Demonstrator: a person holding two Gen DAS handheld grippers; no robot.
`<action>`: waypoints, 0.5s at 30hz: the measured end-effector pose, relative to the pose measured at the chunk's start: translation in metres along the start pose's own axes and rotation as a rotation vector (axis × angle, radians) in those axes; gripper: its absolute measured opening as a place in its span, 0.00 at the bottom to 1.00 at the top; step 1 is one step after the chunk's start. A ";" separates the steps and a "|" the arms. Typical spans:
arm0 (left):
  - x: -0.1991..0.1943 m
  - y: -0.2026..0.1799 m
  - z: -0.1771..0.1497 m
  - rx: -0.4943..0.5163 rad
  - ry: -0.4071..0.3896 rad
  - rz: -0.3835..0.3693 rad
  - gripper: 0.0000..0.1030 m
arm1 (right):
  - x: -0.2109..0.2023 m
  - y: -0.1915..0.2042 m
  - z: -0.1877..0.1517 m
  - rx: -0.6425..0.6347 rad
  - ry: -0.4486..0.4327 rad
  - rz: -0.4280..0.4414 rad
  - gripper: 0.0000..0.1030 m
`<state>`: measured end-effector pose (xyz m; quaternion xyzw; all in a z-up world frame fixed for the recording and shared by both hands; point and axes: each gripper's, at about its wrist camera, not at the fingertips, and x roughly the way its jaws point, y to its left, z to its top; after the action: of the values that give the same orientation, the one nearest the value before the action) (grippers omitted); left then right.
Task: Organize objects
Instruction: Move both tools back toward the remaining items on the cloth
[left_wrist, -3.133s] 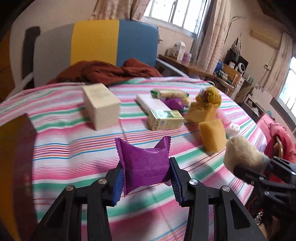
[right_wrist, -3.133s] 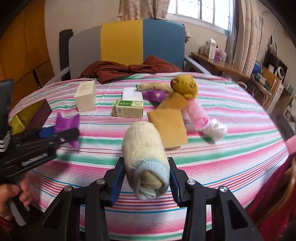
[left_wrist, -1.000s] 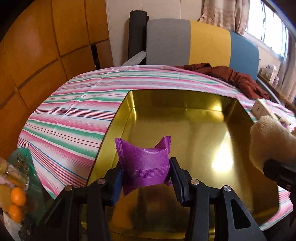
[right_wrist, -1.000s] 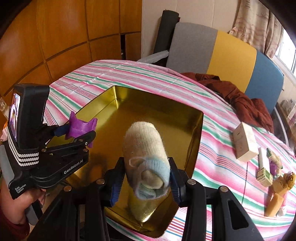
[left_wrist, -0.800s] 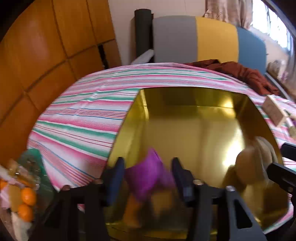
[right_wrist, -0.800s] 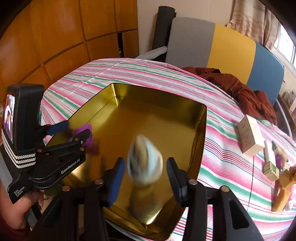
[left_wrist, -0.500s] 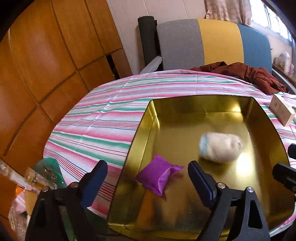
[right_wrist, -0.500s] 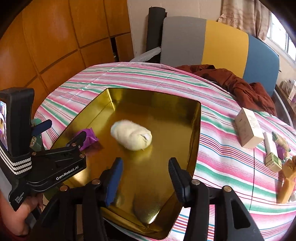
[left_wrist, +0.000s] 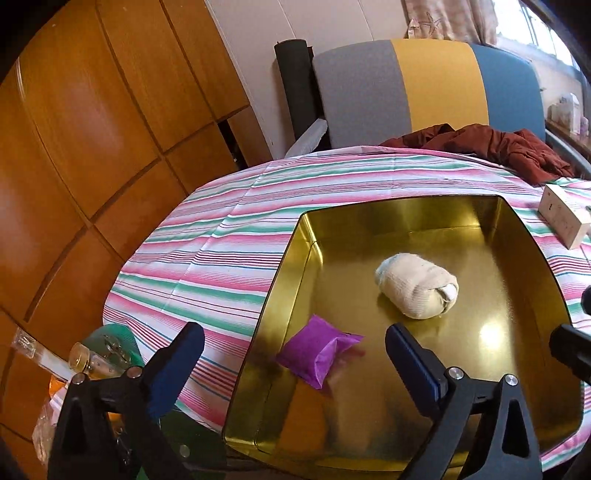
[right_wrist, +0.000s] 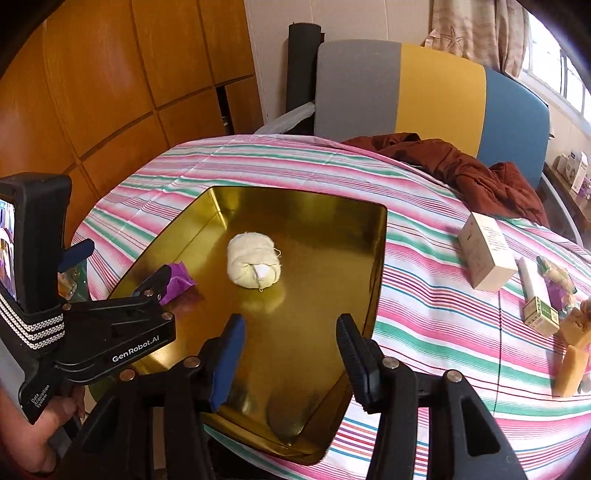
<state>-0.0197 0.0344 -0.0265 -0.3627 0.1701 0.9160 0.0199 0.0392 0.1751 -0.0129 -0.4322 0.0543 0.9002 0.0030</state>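
Left gripper (left_wrist: 291, 350): our jaws opening wide, empty.
Right gripper (right_wrist: 288, 339): ours parted, empty.
Gold tray (left_wrist: 524, 258): purple packet (left_wrist: 317, 352) at 7 o'clock, rolled sock (left_wrist: 415, 290) centre.

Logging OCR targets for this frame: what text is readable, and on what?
"GenRobot.AI": side of the left gripper, right wrist view.
"Data Acquisition System": its handle, same view.
Cream box: print too faint to read.
Small green carton: print too small to read.

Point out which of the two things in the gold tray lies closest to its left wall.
The purple packet, beside the gold tray's left wall; the rolled cream sock lies nearer its middle.
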 end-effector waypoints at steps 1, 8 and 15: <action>-0.001 -0.001 0.000 0.001 -0.001 0.006 0.97 | 0.000 -0.001 0.000 0.003 0.001 0.000 0.50; -0.008 -0.007 0.001 0.013 -0.002 0.034 1.00 | -0.009 -0.017 -0.001 0.054 -0.018 0.012 0.50; -0.016 -0.013 0.004 -0.002 0.009 -0.004 1.00 | -0.019 -0.039 -0.005 0.104 -0.047 -0.007 0.50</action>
<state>-0.0084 0.0493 -0.0165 -0.3671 0.1686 0.9145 0.0205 0.0567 0.2137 -0.0046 -0.4105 0.0995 0.9059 0.0301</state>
